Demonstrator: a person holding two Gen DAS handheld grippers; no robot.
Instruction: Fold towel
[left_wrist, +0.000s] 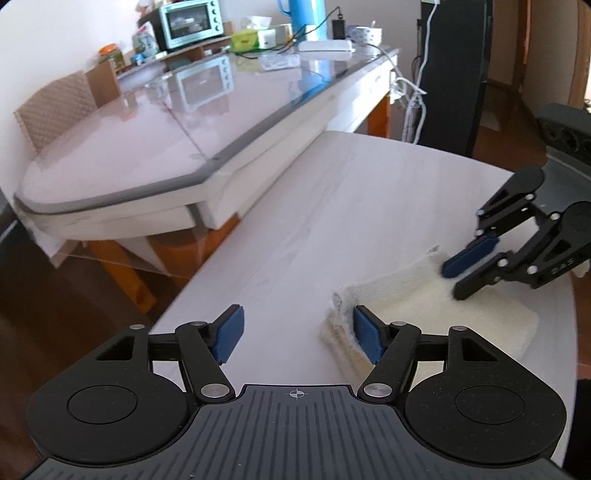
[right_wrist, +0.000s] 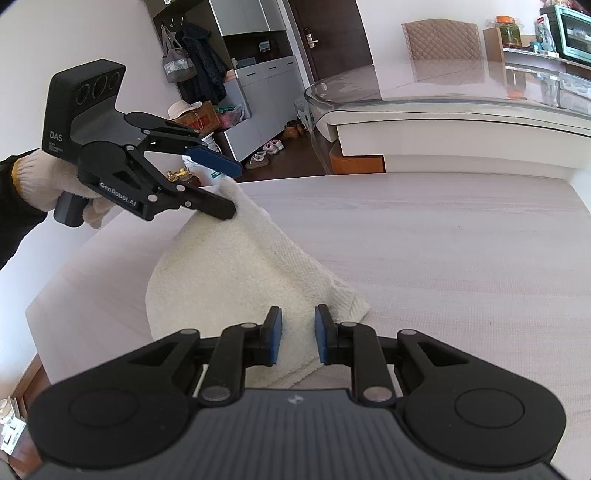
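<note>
Item: towel (right_wrist: 229, 280), cream, terry. It is laid on the white table (left_wrist: 295, 221), near the edge closest to the person, and is already folded; stacked layers are seen at its near end in the left wrist view. One corner is raised in a peak toward the left gripper (left_wrist: 295, 332).

Item: left gripper. Its jaws are held wide apart. In the right wrist view the raised corner is seen at the tip of the lower finger, while the upper blue pad is kept clear of the cloth. In its own view the right-hand pad is placed just beside the layered end of the towel, and bare table is seen between the pads. The handle is gripped by a hand (right_wrist: 55, 177) in a white knit glove with a dark sleeve.

Item: right gripper (right_wrist: 298, 338). Its jaws are set close together with a narrow gap left between them. It is pointed down at the other end of the towel, and cloth is seen in the gap. Whether the cloth is pinched by the pads cannot be told.

Surroundings: a glass-topped table (left_wrist: 147, 147) is set beyond the white one. A mint oven (left_wrist: 188, 22), a blue kettle (left_wrist: 306, 18) and small clutter are kept at its far end. A quilted chair (left_wrist: 55, 107) is placed beside it.
</note>
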